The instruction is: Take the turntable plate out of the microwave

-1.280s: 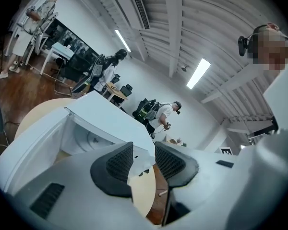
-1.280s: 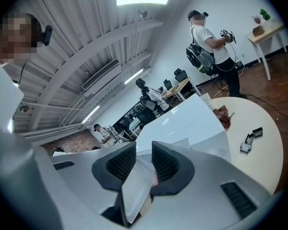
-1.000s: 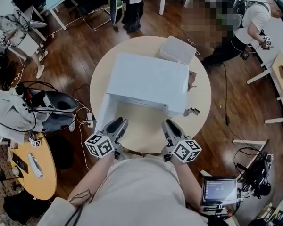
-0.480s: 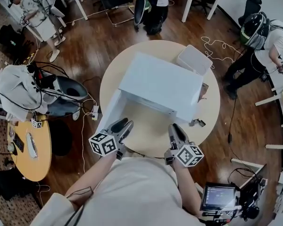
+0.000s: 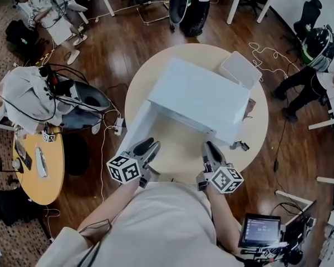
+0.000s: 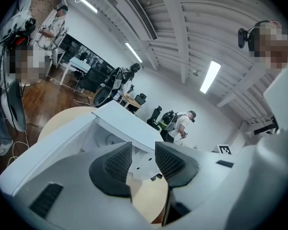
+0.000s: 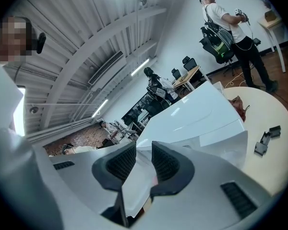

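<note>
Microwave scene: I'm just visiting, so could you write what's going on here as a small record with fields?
microwave: white, standing on the round table
door: swung open, at the head view's left
left hand-held gripper: jaws apart, empty, in front of the opening
right hand-held gripper: jaws apart, empty, short of the microwave
turntable plate: cannot be made out inside
behind the microwave: white box

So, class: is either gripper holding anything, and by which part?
Nothing is held. The left gripper and right gripper both have jaws apart and empty, in front of the open microwave.
</note>
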Motion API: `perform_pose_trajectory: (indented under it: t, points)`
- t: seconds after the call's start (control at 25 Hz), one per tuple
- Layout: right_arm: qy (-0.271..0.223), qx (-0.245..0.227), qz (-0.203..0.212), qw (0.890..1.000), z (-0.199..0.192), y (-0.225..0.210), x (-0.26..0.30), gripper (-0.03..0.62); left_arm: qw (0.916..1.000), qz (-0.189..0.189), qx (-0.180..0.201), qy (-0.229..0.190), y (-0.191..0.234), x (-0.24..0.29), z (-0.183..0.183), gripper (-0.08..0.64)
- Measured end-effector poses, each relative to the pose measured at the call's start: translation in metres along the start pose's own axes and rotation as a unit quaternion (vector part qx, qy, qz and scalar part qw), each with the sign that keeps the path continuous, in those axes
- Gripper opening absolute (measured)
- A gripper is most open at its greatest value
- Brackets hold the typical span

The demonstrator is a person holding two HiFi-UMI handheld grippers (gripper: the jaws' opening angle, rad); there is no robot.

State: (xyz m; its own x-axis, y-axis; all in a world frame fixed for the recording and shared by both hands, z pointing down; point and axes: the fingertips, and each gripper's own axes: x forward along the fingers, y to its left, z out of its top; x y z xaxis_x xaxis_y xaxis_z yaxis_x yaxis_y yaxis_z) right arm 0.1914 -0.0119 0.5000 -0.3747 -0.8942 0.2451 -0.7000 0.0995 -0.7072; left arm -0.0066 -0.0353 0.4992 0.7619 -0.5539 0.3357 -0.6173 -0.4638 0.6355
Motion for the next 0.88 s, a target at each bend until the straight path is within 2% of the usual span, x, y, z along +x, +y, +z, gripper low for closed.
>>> perform_pose_trajectory:
  t: [0.24,0.44,0.88]
  points:
    - [-0.01,0.013,-0.013,1.0,0.004,0.004,0.008,0.084,0.9998,-0.015,0.005,0.011,0.002,0.015,0.01,0.144]
    - [-0.016,0.022,-0.025,0.999,0.001,-0.002,0.012,0.084,0.9987,-0.031,0.026,0.03,-0.004,0.028,0.013,0.144]
    - [-0.002,0.027,-0.038,0.999,-0.015,-0.017,0.031,0.084,0.9982,-0.011,0.037,0.045,0.02,0.027,0.021,0.144]
